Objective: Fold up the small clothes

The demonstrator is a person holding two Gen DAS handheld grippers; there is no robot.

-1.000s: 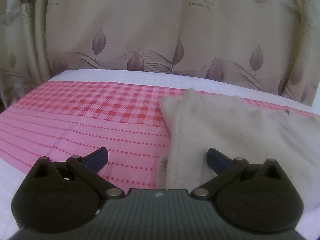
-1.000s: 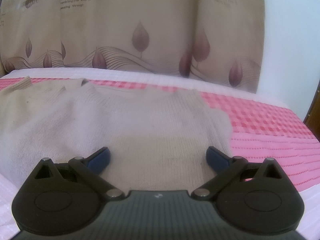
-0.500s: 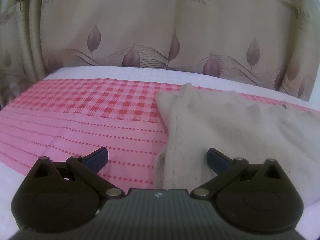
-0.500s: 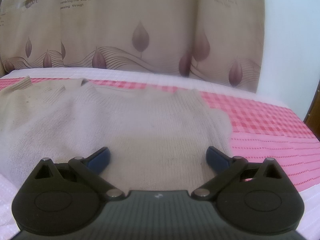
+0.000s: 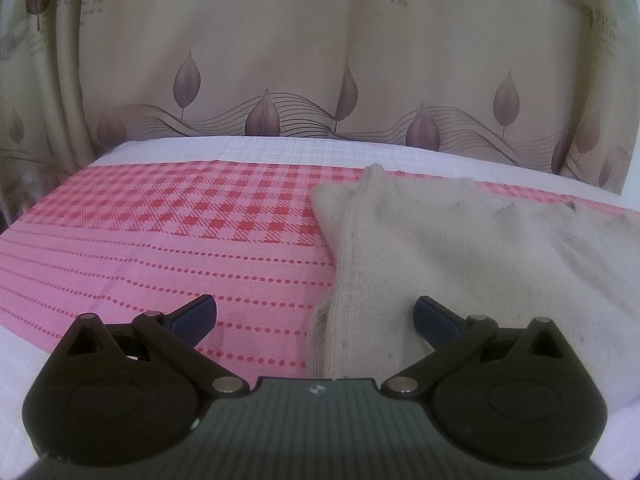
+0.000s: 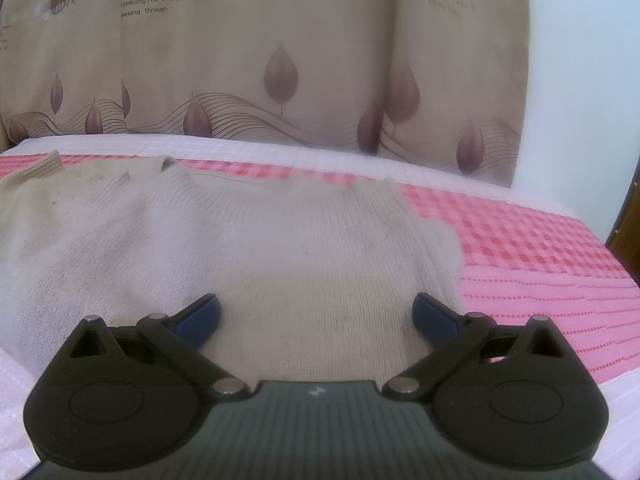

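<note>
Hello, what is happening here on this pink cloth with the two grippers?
A person holds two grippers over a cream knitted sweater spread flat on a pink checked cloth. The left gripper is open at the sweater's side edge, one finger over the cloth and one over the knit. The right gripper is open above the sweater's body. Neither grips anything, and no fold is made yet.

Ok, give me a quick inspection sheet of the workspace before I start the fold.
Surface: pink checked and dotted cloth over a white textured cover.
Job's things: cream knitted sweater lying spread flat, with grey smudges.
Clutter: nothing seen.
Grippers: left gripper open, over the sweater's left edge; right gripper open, over the sweater's body; neither holds anything.
Cables: nothing seen.
Surroundings: beige leaf-print curtain behind; white wall to the right.
</note>
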